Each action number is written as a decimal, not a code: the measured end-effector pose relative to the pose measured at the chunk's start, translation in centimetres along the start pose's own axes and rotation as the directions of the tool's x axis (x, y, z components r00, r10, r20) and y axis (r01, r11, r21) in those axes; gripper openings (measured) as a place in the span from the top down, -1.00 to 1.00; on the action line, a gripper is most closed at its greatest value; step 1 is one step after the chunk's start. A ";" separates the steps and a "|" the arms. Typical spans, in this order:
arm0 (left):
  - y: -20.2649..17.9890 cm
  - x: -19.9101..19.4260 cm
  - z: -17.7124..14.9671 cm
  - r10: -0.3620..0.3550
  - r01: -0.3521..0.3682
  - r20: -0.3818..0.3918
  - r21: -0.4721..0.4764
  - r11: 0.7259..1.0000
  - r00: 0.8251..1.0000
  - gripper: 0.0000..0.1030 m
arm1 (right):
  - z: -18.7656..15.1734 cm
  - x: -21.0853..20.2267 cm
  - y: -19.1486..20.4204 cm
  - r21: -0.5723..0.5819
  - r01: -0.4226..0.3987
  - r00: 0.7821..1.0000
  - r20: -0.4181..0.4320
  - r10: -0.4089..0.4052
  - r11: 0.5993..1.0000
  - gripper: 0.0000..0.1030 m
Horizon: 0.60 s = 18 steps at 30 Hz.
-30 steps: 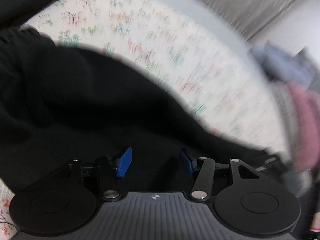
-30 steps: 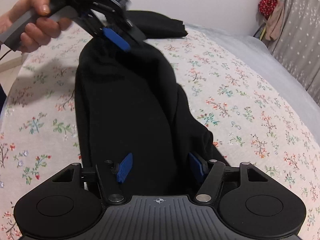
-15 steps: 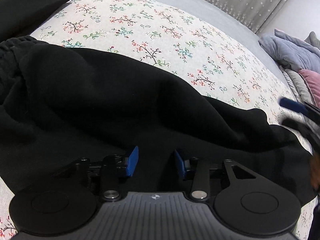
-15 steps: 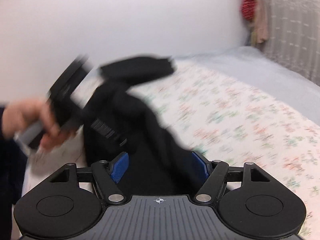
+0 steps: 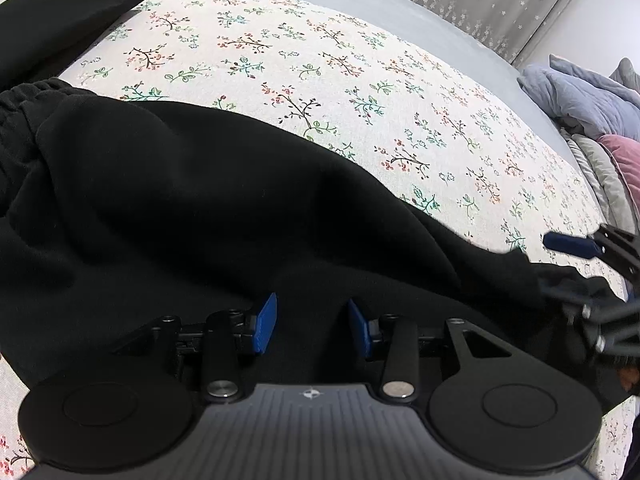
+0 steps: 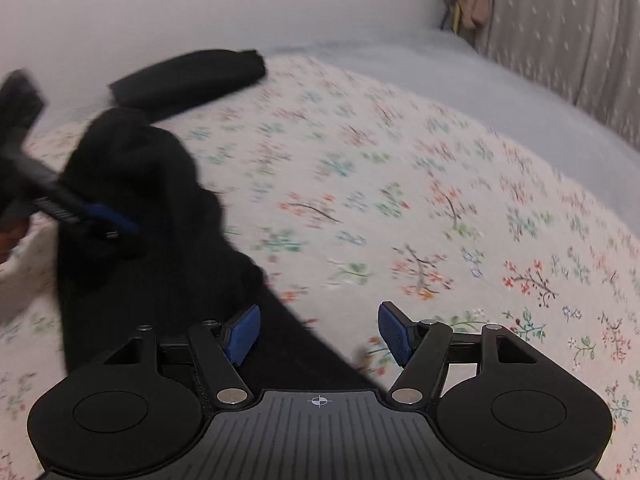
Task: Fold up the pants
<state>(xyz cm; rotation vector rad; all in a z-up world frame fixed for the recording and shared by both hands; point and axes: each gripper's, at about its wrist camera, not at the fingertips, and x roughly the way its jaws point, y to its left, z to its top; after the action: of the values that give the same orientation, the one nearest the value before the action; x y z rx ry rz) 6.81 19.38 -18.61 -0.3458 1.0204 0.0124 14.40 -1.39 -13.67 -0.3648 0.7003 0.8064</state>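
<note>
Across floral bedsheet, black pants under part-open left gripper; closing right gripper straddling their edge, unclamped

1. Left gripper: matte black housing with a ribbed grey centre panel bearing a small white crosshair mark.
2. Fingers: ridged blue pads on black linkage arms, each pinned by a silver screw.
3. Two round black discs flank the panel.
4. Right gripper: identical construction and markings.

pants spread on bedsheet, folded garment behind, pillows right
</note>
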 end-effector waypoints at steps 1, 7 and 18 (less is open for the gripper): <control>-0.1 0.0 0.0 0.004 -0.004 0.001 0.002 1.000 1.000 0.06 | 0.0 -0.4 0.9 -0.021 0.000 1.000 0.005 0.000 1.000 -0.27; -0.4 0.0 -0.1 0.014 -0.014 0.004 0.010 1.000 1.000 0.06 | 0.3 2.0 3.5 -0.122 0.073 0.996 -0.044 -0.079 0.990 -0.09; -0.4 0.0 0.0 0.010 -0.010 0.000 0.011 1.000 1.000 0.06 | 1.8 3.9 2.0 -0.077 0.013 0.994 -0.107 -0.021 0.997 0.59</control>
<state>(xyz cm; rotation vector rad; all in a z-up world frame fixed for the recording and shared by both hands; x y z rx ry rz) 6.91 19.01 -18.53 -0.3307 1.0217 0.0163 15.58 2.96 -15.12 -0.4850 0.7678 0.8033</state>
